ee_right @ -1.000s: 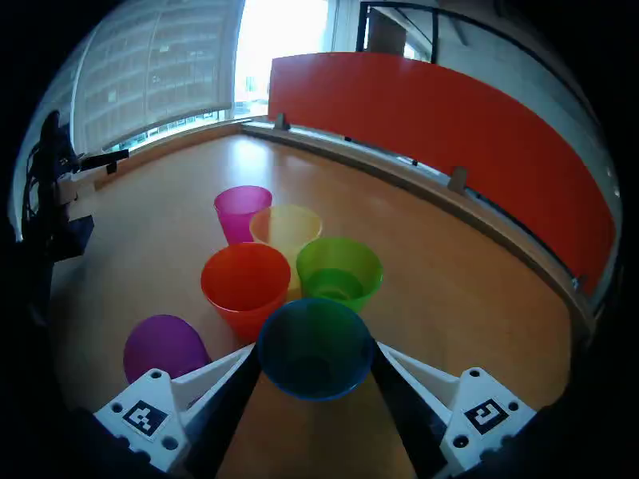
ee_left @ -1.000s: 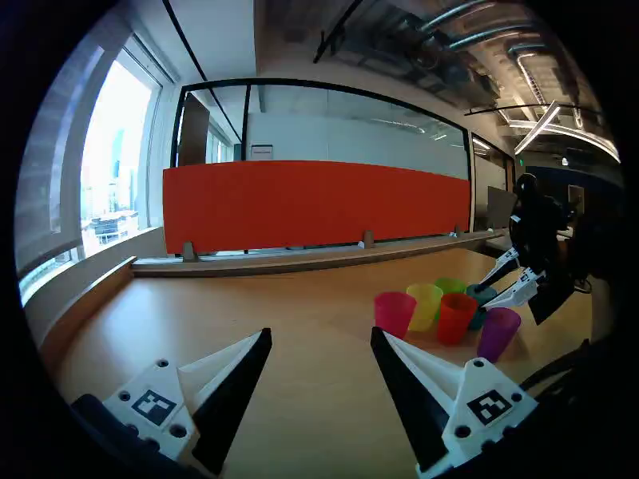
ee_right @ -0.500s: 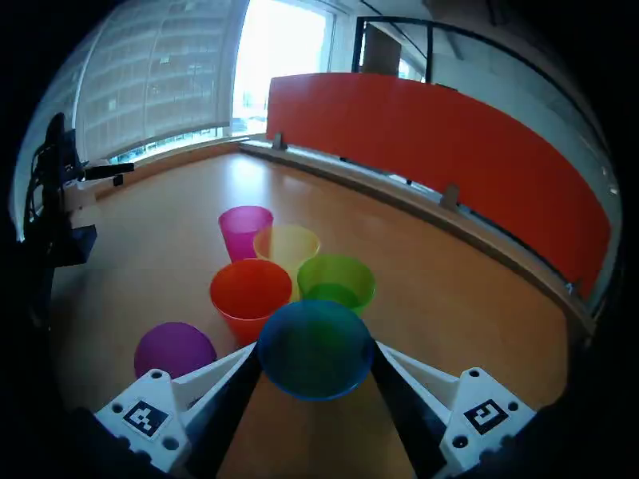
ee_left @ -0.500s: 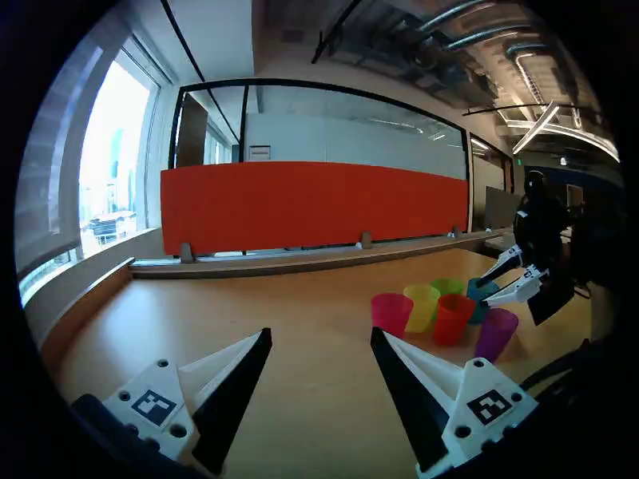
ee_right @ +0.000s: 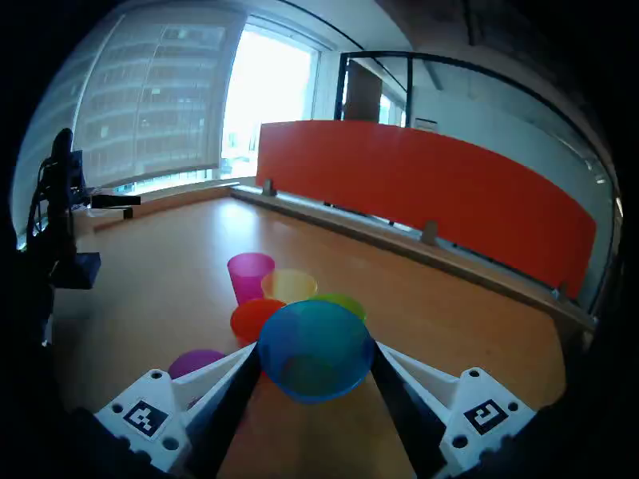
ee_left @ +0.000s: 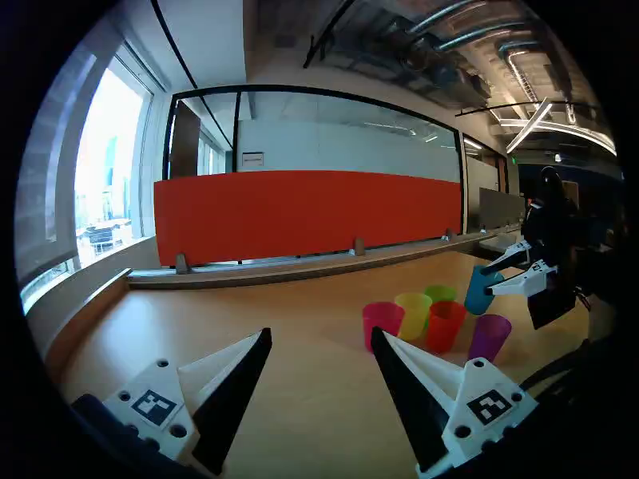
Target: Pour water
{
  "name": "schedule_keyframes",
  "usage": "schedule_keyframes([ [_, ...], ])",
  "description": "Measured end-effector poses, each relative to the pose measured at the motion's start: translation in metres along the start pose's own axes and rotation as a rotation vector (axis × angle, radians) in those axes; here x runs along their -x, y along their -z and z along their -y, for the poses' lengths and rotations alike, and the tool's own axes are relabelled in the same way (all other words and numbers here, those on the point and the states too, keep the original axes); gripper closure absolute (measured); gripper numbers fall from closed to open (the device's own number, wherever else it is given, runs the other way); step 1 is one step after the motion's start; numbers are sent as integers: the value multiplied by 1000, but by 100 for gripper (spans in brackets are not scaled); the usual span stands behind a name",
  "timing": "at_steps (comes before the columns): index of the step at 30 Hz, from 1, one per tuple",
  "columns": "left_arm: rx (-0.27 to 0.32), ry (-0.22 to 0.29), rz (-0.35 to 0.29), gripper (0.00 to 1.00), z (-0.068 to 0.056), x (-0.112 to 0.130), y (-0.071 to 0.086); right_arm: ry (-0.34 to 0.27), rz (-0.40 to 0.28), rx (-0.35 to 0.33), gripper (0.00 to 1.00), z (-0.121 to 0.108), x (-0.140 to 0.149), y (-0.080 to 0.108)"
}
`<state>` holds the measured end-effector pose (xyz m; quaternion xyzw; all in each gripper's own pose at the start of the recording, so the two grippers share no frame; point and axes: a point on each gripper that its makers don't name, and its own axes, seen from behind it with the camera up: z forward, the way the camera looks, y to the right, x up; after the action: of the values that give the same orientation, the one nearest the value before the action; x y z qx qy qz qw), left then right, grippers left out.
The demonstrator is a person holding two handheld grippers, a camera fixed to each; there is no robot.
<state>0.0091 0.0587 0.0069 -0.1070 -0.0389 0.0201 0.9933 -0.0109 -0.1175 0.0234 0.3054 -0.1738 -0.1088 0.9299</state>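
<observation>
The right gripper [ee_right: 315,349] is pinching a blue cup [ee_right: 315,367] between both fingers and holding it in the air. It is a smooth, translucent plastic tumbler, round and tapering toward its base. Colours from behind are showing through its wall, so whether it is carrying water cannot be told.

Below it, five more cups of the same tapered plastic are standing bunched on the table [ee_right: 160,271], a glossy pale wood surface. The bunch is well in from the back edge, where an orange divider panel [ee_right: 431,188] is running. The pink cup [ee_right: 250,275], yellow cup [ee_right: 289,286], orange cup [ee_right: 252,319] and green cup [ee_right: 345,303] are crowding together. The purple cup [ee_right: 194,363] is sitting just beside them, nearest the gripper. Their insides are too small to read.

The left gripper [ee_left: 319,334] is hovering low over the table with its fingers spread wide and nothing between them.

Compared with a second ago, the blue cup is riding higher. Then it was sitting level with the orange and green cups, and now it is clear above the bunch's rims. The left gripper's fingers are staying as far apart as before.
</observation>
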Motion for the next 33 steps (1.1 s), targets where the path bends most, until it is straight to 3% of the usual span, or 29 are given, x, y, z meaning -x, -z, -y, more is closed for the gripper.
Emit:
schedule_keyframes([
  [18, 42, -17, -27, 8, -22, -18, 0, -22, -201, 57, 6, 16, -47, 31],
  [26, 54, -19, -29, 8, -27, -21, 0, -56, -258, 79, 6, 14, -56, 38],
  [33, 71, -17, -35, 8, -34, -25, -1, -41, -294, 88, 6, 18, -66, 43],
])
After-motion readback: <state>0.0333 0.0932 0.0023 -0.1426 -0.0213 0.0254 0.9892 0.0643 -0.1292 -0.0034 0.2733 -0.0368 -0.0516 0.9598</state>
